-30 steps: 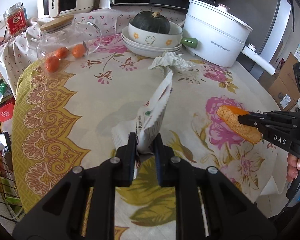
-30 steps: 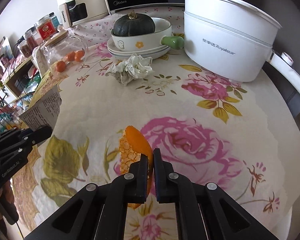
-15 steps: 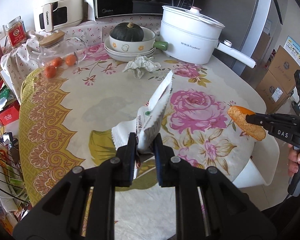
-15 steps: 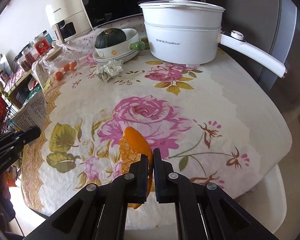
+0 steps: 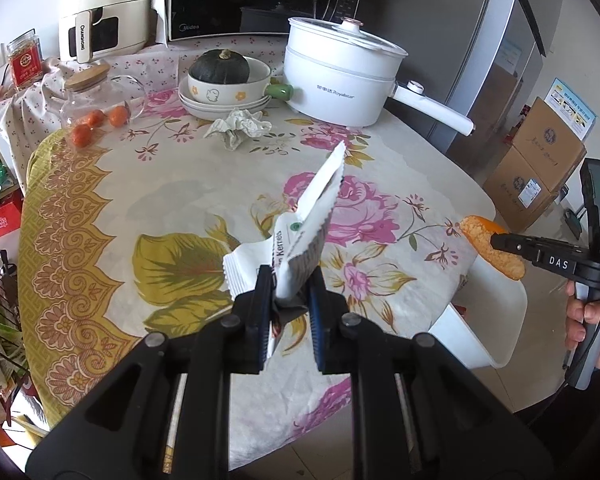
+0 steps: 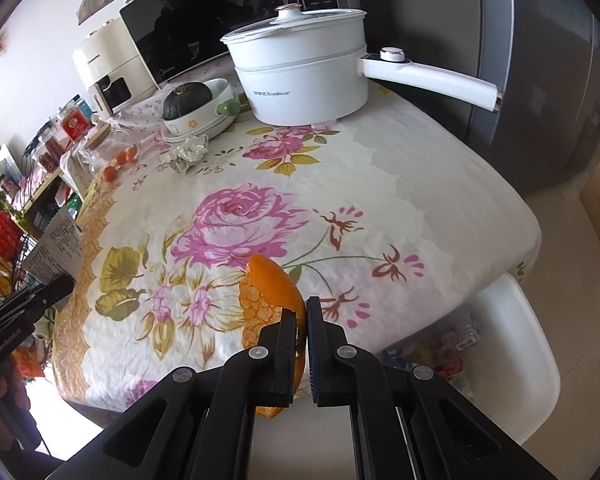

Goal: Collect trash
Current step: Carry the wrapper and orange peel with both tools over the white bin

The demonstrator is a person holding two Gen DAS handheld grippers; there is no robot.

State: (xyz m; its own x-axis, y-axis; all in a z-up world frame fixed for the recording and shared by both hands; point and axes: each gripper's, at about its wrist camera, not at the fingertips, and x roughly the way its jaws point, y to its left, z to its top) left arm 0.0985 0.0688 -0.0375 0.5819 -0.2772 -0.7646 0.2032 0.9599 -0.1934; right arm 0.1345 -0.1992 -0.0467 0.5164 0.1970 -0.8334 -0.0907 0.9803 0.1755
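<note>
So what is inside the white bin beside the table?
In the bin, colourful wrappers or packets show at its left side; the rest is hidden by the table edge and the right gripper.

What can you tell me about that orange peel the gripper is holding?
The orange peel is a curved strip, smooth bright orange on the outside and pale, bumpy and spongy-looking inside. The right gripper pinches it near the middle, so one end sticks up past the fingers and the other hangs below them. It is held in the air near the table's edge, touching nothing but the gripper, with the white bin close below.
</note>
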